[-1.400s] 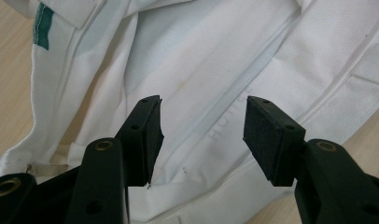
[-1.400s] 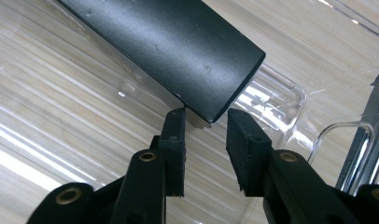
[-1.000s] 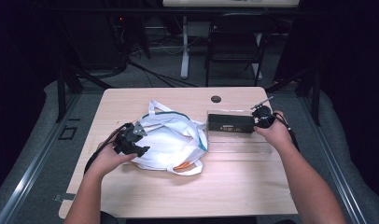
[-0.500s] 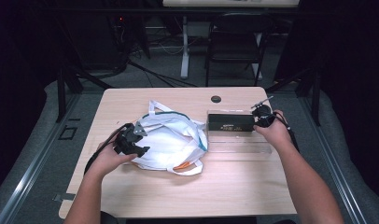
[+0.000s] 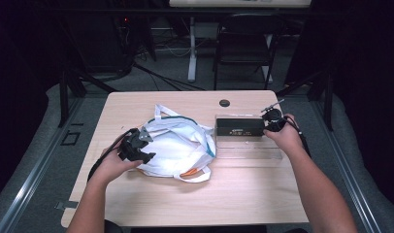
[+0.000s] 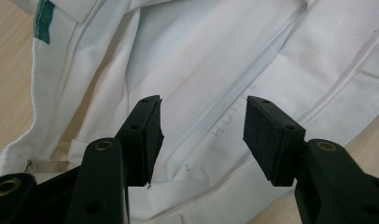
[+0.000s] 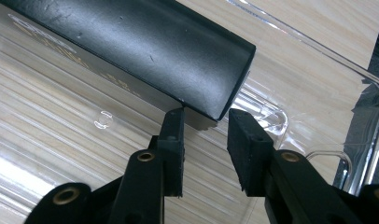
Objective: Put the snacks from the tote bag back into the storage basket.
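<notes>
- Right gripper [image 7: 204, 135] is holding its jaws a little apart at the black box's [image 5: 239, 127] right end.
- Box is lying long-ways left to right in a clear tray [image 5: 275, 153].
- Left gripper [image 6: 201, 133] is hanging spread wide over the white bag [image 5: 178, 145].

Right gripper [image 5: 271, 119] shifted slightly, nearer right end of black box [image 5: 239, 127], fingers [image 7: 251, 144] parted around box corner. Left gripper [image 5: 135, 145] barely moved beside white bag [image 5: 178, 145], fingers apart over cloth.
</notes>
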A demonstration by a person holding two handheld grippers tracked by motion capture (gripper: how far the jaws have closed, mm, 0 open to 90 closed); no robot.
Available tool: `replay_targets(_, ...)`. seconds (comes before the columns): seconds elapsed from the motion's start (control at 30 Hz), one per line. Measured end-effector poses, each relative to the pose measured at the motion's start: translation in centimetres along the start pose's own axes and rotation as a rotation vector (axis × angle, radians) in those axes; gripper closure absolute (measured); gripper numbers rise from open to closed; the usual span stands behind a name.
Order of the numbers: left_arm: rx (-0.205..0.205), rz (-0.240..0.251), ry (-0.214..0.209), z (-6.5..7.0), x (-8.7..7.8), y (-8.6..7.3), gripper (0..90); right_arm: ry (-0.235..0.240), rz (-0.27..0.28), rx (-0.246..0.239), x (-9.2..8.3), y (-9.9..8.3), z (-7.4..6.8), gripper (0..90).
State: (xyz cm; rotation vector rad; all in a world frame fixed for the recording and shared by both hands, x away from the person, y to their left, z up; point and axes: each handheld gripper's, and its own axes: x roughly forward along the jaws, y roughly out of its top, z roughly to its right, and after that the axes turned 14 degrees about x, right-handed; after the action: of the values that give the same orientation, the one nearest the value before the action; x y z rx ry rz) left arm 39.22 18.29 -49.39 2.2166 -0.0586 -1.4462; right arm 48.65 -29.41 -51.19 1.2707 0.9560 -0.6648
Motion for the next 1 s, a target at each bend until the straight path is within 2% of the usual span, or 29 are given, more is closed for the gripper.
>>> replay_targets(0.33,0.001,0.000,0.001,0.0,0.0,-0.1,46.6,0.022,0.012,0.015,-0.4,-0.4,-0.3,62.6)
replay_targets(0.4,0.001,0.002,0.002,0.0,-0.1,0.0,46.6,0.022,0.000,0.004,-0.7,-0.4,-0.3,62.6)
replay_targets(0.67,0.000,0.003,0.001,0.1,-0.1,0.0,46.6,0.037,0.014,-0.005,-1.9,-1.0,-0.5,63.8)
replay_targets(0.77,0.001,0.004,0.000,0.0,-0.2,0.0,46.6,0.033,0.004,-0.030,-2.6,-1.1,-0.8,64.3)
replay_targets(0.83,0.000,0.007,0.004,0.1,-0.2,0.0,46.5,0.042,0.019,-0.032,-3.2,-1.1,-1.1,64.7)
replay_targets(1.0,-0.004,0.009,0.001,0.1,-0.3,0.0,46.6,0.087,0.037,-0.044,-5.2,-1.0,-2.1,69.8)
